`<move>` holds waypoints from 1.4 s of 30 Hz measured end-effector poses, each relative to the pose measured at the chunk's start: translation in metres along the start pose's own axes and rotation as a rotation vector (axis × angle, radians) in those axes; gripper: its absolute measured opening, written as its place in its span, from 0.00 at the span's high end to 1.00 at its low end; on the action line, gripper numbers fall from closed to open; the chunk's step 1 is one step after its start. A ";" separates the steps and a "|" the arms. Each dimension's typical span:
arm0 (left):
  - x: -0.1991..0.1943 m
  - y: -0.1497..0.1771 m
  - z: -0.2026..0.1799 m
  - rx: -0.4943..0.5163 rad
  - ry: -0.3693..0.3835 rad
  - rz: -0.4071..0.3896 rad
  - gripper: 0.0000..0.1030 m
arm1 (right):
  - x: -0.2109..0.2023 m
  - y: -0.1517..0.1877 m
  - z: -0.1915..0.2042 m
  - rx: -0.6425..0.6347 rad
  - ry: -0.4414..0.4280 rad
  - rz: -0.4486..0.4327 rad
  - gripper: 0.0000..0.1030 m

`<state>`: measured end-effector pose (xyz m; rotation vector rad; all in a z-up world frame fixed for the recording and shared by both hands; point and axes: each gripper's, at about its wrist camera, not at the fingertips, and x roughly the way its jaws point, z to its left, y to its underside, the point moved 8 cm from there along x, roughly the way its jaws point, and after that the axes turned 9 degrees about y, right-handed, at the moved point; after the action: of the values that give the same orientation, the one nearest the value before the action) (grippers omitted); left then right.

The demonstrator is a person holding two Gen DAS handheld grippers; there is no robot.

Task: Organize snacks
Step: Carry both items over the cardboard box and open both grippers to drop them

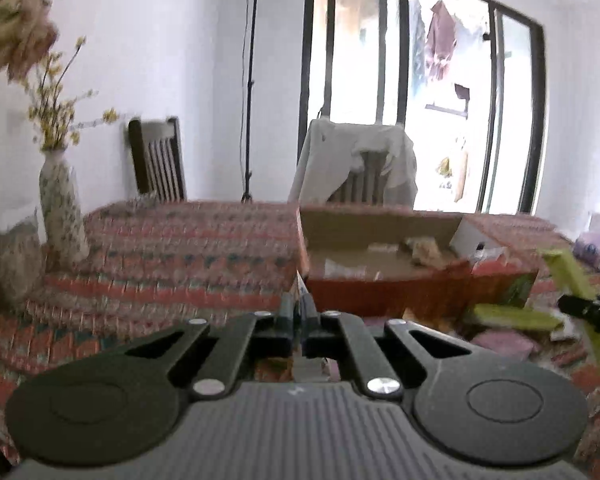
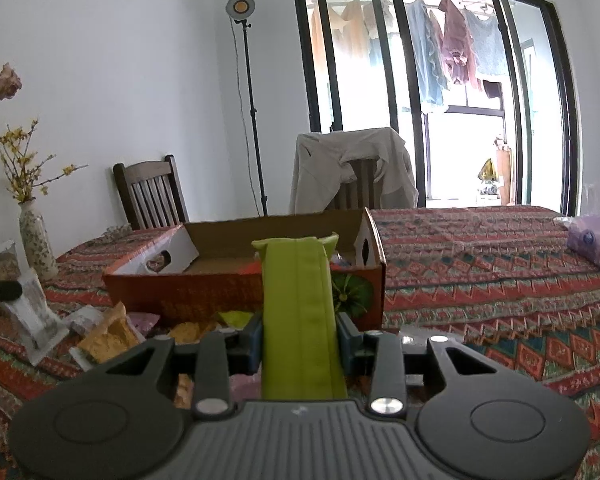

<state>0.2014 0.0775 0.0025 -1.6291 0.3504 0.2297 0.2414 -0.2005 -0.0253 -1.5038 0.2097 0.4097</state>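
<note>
My left gripper [image 1: 299, 310] is shut on a thin white snack packet [image 1: 301, 288], seen edge-on, held above the table just left of the open cardboard box [image 1: 380, 296]. My right gripper [image 2: 300, 330] is shut on a long green snack packet [image 2: 298, 304] that stands up in front of the same box [image 2: 188, 292]. The right gripper and its green packet [image 1: 572, 280] show at the right edge of the left wrist view. The left gripper with its white packet [image 2: 32, 308] shows at the left edge of the right wrist view. Loose yellow, purple and white snack packets [image 2: 108, 334] lie before the box.
The table has a patterned red cloth [image 2: 480, 280]. A flowered vase [image 1: 62, 208] stands at the left. Two wooden chairs [image 2: 150, 192] stand behind the table, one draped with a beige jacket [image 2: 352, 168]. A purple packet [image 2: 594, 242] lies far right. A lamp stand [image 2: 256, 120] is by the wall.
</note>
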 end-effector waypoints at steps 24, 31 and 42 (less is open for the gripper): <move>0.178 -0.073 -0.068 -0.026 0.076 -0.007 0.96 | 0.157 -0.088 0.009 0.108 0.006 0.009 0.66; 0.194 -0.048 -0.055 -0.040 0.093 0.059 0.95 | 0.164 -0.070 0.017 0.042 0.016 0.044 0.64; 0.182 -0.045 -0.035 -0.128 0.051 -0.004 0.06 | 0.156 -0.068 0.017 0.035 0.026 0.024 0.00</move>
<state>0.3845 0.0292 -0.0167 -1.7643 0.3770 0.2113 0.4089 -0.1644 -0.0214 -1.4741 0.2546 0.4042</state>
